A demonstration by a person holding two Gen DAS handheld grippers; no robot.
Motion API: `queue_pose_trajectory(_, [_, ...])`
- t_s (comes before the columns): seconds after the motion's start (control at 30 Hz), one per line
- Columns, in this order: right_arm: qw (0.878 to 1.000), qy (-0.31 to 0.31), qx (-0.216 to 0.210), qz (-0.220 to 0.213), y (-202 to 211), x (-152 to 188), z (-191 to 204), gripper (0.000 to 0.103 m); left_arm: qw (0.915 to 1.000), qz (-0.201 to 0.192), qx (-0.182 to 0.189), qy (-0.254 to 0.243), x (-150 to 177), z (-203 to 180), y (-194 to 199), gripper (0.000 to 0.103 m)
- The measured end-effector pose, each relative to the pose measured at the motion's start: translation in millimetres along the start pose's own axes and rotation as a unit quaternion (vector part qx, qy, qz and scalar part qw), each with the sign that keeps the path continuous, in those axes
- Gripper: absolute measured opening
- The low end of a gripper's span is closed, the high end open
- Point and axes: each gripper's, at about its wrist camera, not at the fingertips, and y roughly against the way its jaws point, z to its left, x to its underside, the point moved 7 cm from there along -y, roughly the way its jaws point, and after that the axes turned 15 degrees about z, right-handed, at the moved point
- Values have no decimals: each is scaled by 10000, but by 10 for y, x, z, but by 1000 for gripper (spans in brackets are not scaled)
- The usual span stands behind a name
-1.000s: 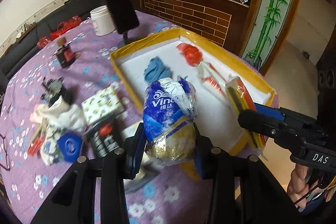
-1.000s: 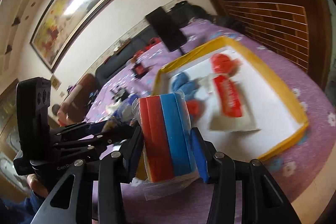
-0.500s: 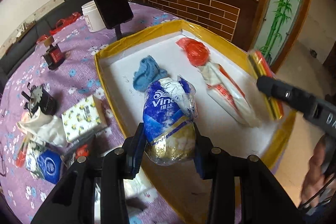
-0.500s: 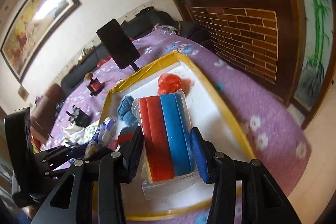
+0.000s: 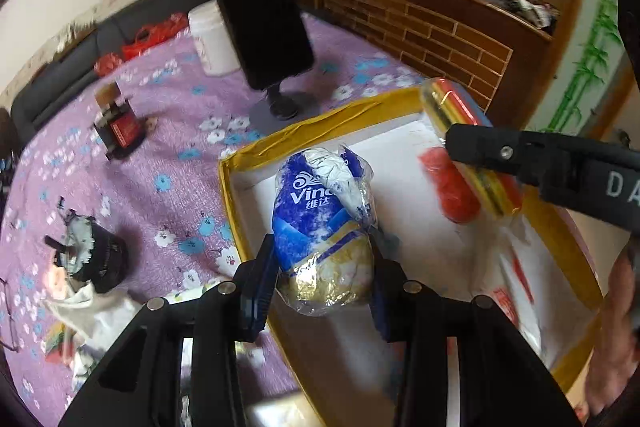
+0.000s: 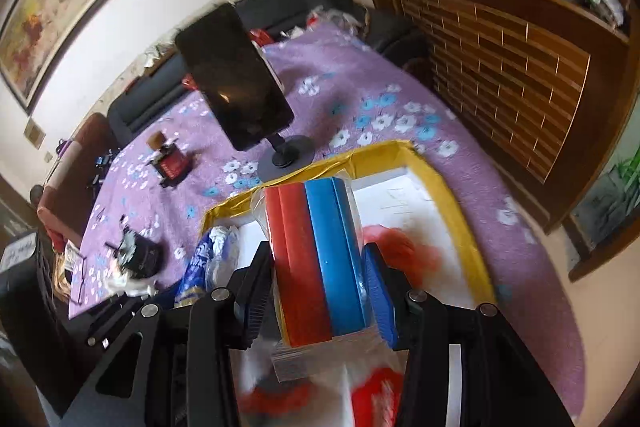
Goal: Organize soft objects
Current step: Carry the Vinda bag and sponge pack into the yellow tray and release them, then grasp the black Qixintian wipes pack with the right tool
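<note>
My left gripper (image 5: pixel 322 287) is shut on a blue, white and gold tissue pack (image 5: pixel 324 223) and holds it over the near left part of the yellow-rimmed tray (image 5: pixel 320 129). My right gripper (image 6: pixel 320 291) is shut on a bagged stack of red, blue and yellow sponges (image 6: pixel 318 259), above the same tray (image 6: pixel 452 203). The right gripper and its sponge pack (image 5: pixel 472 147) also show at the right of the left wrist view. A red soft item (image 5: pixel 454 187) and a white and red bag (image 5: pixel 516 283) lie in the tray.
A black phone on a stand (image 5: pixel 260 19) stands just behind the tray, with a white jar (image 5: pixel 210 43) behind it. Small boxes, a dark pot (image 5: pixel 96 255) and cloths lie on the purple flowered tablecloth at the left. A brick-fronted counter (image 5: pixel 432 27) runs behind.
Both grippers have moved forward over the tray towards its far end, each still holding its pack. The phone stand now looks much nearer.
</note>
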Motion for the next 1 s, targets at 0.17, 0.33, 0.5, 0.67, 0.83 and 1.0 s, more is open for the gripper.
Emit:
queue_pose_trajectory(0.17, [9997, -39, 128, 207, -317, -182, -2, 50, 9999, 71, 89, 103, -30, 53, -146, 39])
queue_pose_trajectory(0.33, [9996, -19, 194, 185, -417, -275, -28, 51, 9998, -42, 172, -35, -47, -13, -150, 46])
queue_pose_trajectory(0.5, [9999, -96, 30, 101, -351, -261, -30, 59, 9993, -271, 213, -118, -40, -54, -24, 68])
queue_pose_trajectory(0.67, [9997, -139, -122, -138, -105, -141, 6, 59, 9988, -349, 319, -148, 50, -58, 137, 68])
queue_pose_trajectory(0.83, [9985, -170, -340, -393, 201, 82, 116, 59, 9977, -475, 447, -207, 264, -60, 357, 68])
queue_pose_trajectory(1.0, [9960, -192, -597, -632, 447, 365, 310, 59, 9969, -543, 514, -238, 530, 21, 560, 68])
